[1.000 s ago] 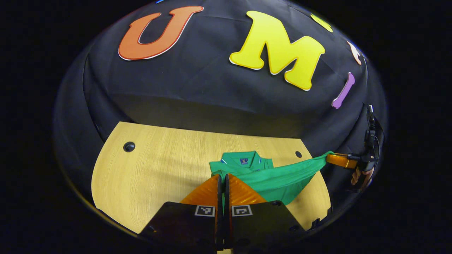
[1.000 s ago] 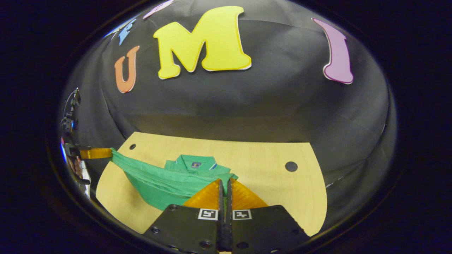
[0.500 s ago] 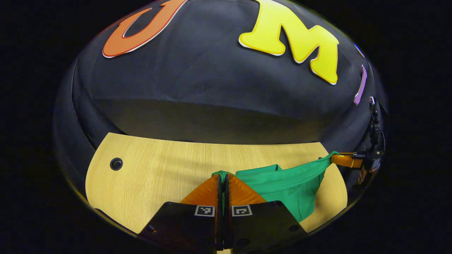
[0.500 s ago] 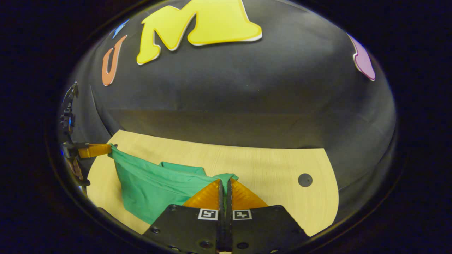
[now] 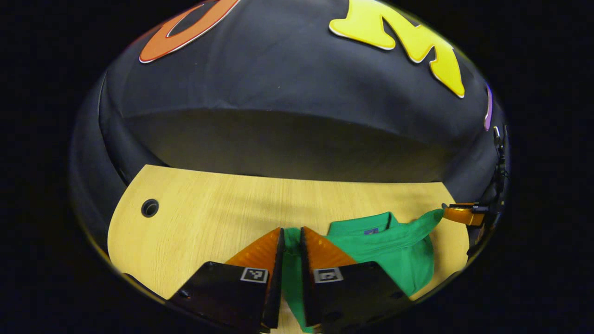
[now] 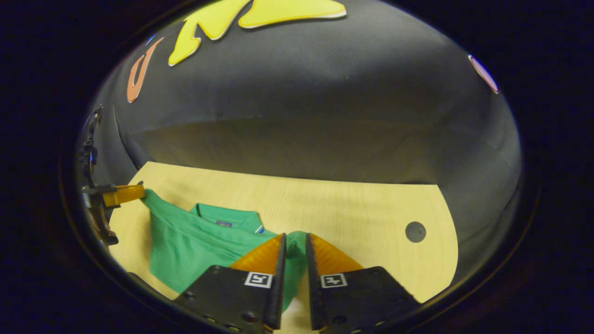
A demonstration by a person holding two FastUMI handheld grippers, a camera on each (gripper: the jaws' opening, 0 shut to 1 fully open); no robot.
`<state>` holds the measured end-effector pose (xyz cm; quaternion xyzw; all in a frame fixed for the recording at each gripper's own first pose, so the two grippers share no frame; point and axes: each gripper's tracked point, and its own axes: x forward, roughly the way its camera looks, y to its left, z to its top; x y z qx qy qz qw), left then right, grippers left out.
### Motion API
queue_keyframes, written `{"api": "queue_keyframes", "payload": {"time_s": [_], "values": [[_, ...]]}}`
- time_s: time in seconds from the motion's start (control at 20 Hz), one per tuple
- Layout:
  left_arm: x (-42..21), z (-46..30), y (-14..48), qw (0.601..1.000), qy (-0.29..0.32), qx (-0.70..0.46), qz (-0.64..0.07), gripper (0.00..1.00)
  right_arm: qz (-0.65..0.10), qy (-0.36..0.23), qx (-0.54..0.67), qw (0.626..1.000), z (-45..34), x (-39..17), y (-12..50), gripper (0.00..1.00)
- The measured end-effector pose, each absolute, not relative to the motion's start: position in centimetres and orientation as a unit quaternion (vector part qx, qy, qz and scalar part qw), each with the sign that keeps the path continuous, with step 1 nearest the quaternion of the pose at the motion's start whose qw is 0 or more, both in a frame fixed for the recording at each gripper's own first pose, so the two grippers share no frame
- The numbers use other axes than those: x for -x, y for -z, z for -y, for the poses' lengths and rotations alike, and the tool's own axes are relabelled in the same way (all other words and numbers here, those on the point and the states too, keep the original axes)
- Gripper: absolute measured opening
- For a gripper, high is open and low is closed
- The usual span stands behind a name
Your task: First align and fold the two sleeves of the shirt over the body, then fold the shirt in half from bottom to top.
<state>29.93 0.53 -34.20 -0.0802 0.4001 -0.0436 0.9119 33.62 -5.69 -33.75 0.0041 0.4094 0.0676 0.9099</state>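
A green polo shirt (image 5: 390, 248) lies on the wooden table (image 5: 209, 218), its lower half brought up over the body so the hem sits just short of the collar (image 5: 369, 228). In the left gripper view my left gripper (image 5: 291, 230) stands at the hem's left corner, jaws parted, with green cloth loose in the gap. In the right gripper view my right gripper (image 6: 294, 236) has its jaws parted the same way over the hem's right corner of the shirt (image 6: 185, 243). Each view shows the other gripper far off at the opposite corner: the right gripper (image 5: 459, 215), the left gripper (image 6: 123, 195).
The table has a round cable hole near each back corner: one hole (image 5: 149, 208) to the left, another hole (image 6: 415, 231) to the right. The black cloth wall stands behind the table (image 6: 362, 213). Bare wood stretches between the collar (image 6: 225, 221) and the wall.
Both grippers carried the hem forward and down over the shirt toward the collar. Their jaws, tightly shut on the hem before, have now parted and the cloth has settled on the table.
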Motion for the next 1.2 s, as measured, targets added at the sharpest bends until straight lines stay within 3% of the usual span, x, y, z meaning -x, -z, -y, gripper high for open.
{"api": "queue_keyframes", "payload": {"time_s": [0.1,0.15,0.2,0.25,0.55,0.85,1.2], "values": [[-29.3,-0.9,34.2,0.912,0.032,0.077,-0.401,0.64,-0.413,-0.067,-0.02,0.908,5.1,-32.5,33.6,0.49],[-28.8,-1.3,33.5,0.914,0.026,0.073,-0.399,0.89,-0.405,-0.066,-0.021,0.912,5.1,-32.2,33.2,0.66],[-28.2,-1.7,32.7,0.917,0.017,0.065,-0.393,0.89,-0.394,-0.06,-0.014,0.917,5.4,-31.9,32.6,0.84],[-27.8,-2.1,31.6,0.921,0.011,0.057,-0.385,1.0,-0.383,-0.06,-0.007,0.922,5.3,-31.1,31.5,0.99],[-25.3,-2.6,20.4,0.956,-0.017,0.06,-0.287,0.98,-0.263,-0.057,0.019,0.963,3.9,-27.0,19.7,0.97],[-19.2,-0.6,5.0,0.988,-0.017,0.028,-0.152,0.97,-0.16,-0.067,-0.005,0.985,2.0,-18.8,7.3,0.97],[-9.1,2.9,-3.4,0.994,-0.004,0.039,-0.103,0.97,-0.071,-0.033,-0.02,0.997,1.3,-9.1,-0.5,0.97]]}}
